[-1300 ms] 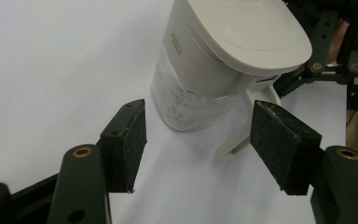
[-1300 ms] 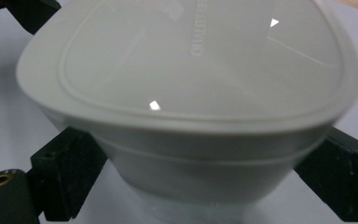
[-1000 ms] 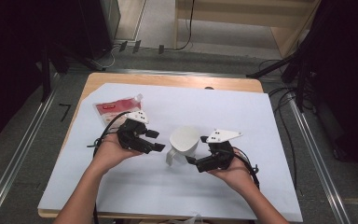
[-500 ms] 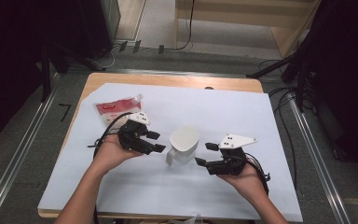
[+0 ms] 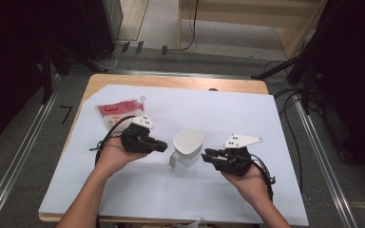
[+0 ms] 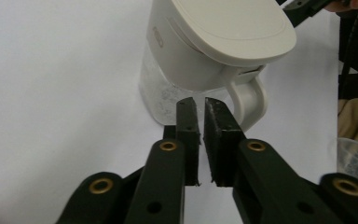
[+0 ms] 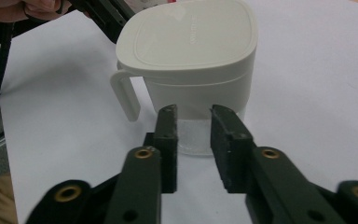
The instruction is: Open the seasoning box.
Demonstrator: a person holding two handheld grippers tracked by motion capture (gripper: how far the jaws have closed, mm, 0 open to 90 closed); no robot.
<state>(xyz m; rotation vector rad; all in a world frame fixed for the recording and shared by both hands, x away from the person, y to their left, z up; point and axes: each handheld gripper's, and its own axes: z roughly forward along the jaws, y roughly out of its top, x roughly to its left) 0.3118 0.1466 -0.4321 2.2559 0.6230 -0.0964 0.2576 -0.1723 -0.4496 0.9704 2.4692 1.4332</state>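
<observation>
- White jug (image 5: 187, 147) with a flat lid sits near the middle of the table (image 5: 285, 180), a bit toward the front edge. Its handle points to the front edge.
- Lid is on, so I cannot tell what is inside. The bottom part looks see-through and frosty in the left gripper view (image 6: 161, 93).
- Left gripper (image 5: 158, 146) is just beside the jug on its left. It has just been closing its jaws, and now they are almost together with only a thin gap. Nothing is between them.
- Right gripper (image 5: 208, 156) is just beside the jug on its right. It has just been closing its jaws too. They stand a little apart now, and nothing is between them. They do not touch the jug.
- Both grippers point at the jug from 2 sides. I think the person has let go and set the jug down so it stands up by itself.
- Red and white pouch (image 5: 119, 114) lies near the back left corner of the table, flat, with its spout to the back. I cannot see what is in it. It may be the refill for the jug.
- Clear cup (image 6: 356, 158) peeks in at the edge of the left gripper view. I cannot tell what it holds.
- White sheet (image 5: 247, 114) covers most of the table, maybe to keep it clean from spills.
</observation>
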